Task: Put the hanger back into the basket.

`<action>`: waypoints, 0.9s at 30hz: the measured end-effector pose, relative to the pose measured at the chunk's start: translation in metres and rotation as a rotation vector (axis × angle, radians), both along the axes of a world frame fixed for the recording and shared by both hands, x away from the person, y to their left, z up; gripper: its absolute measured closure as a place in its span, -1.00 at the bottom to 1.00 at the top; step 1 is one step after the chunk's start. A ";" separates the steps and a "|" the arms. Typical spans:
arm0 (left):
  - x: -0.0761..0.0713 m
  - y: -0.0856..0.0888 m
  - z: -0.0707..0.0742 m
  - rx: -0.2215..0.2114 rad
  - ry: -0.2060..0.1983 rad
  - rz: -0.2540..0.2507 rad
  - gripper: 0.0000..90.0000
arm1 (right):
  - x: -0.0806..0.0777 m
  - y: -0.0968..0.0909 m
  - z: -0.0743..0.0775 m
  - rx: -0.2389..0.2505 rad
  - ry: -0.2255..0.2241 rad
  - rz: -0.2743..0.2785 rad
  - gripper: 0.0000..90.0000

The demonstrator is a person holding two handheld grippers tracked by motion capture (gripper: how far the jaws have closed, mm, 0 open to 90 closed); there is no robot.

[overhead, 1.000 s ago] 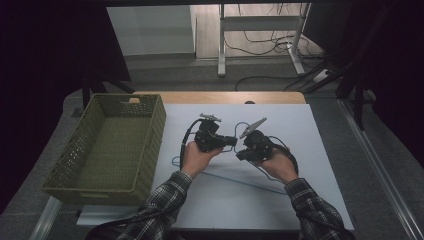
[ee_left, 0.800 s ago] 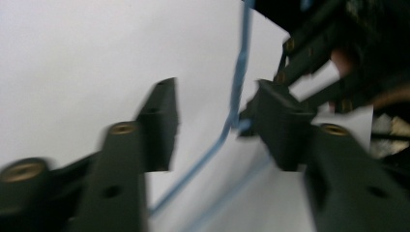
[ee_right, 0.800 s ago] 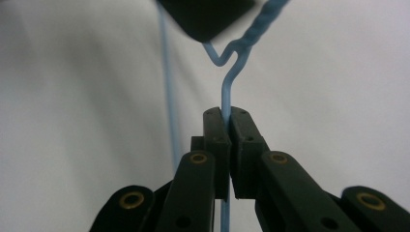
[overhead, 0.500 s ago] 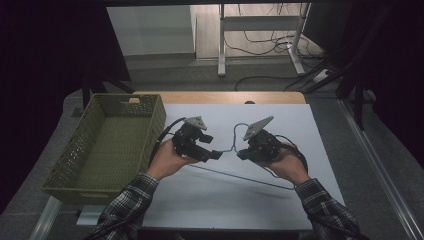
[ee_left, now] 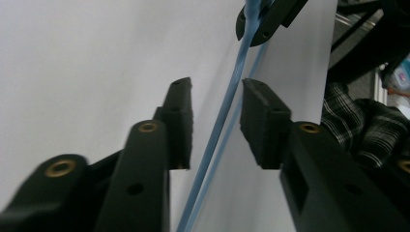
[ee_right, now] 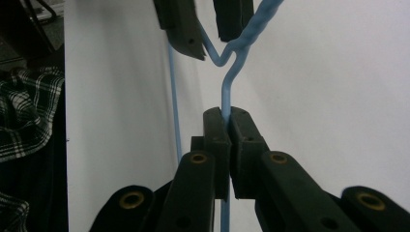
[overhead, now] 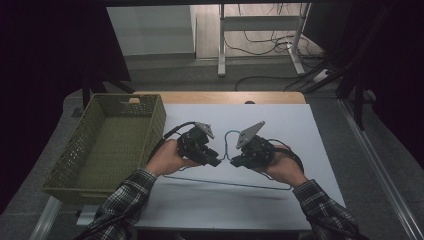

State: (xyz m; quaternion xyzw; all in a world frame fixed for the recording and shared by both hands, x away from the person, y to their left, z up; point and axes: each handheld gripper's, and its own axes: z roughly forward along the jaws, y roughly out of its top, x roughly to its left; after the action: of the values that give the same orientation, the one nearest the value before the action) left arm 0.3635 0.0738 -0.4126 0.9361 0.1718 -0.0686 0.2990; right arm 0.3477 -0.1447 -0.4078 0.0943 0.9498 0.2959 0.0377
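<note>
Hanger (ee_right: 225, 92), of thin blue wire, is clamped near its neck by the shut right claw (ee_right: 226, 116); the left claw's (ee_left: 215, 96) jaws, just closing, stand apart around it. Light, springy, slippery: the twisted neck is judged best gripped.

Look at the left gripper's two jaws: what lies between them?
In the left gripper view, the blue wire hanger runs between the pads of the left gripper, with gaps either side. The jaws have just been closing.
</note>
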 end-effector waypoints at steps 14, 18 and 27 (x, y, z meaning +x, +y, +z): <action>-0.009 -0.009 -0.003 0.027 0.056 -0.052 0.94 | -0.001 0.006 -0.006 -0.030 0.002 0.063 0.88; -0.008 -0.001 0.005 -0.014 0.057 0.013 0.95 | -0.002 -0.001 0.004 0.029 -0.033 -0.009 0.60; -0.006 0.021 0.018 -0.071 0.043 0.152 0.94 | -0.014 -0.021 0.021 0.087 -0.066 -0.135 -0.06</action>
State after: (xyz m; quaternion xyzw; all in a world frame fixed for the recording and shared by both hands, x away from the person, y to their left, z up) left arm 0.3574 0.0948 -0.3944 0.9075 0.2464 -0.0719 0.3325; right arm 0.3341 -0.1653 -0.3871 0.1500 0.9257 0.3367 0.0845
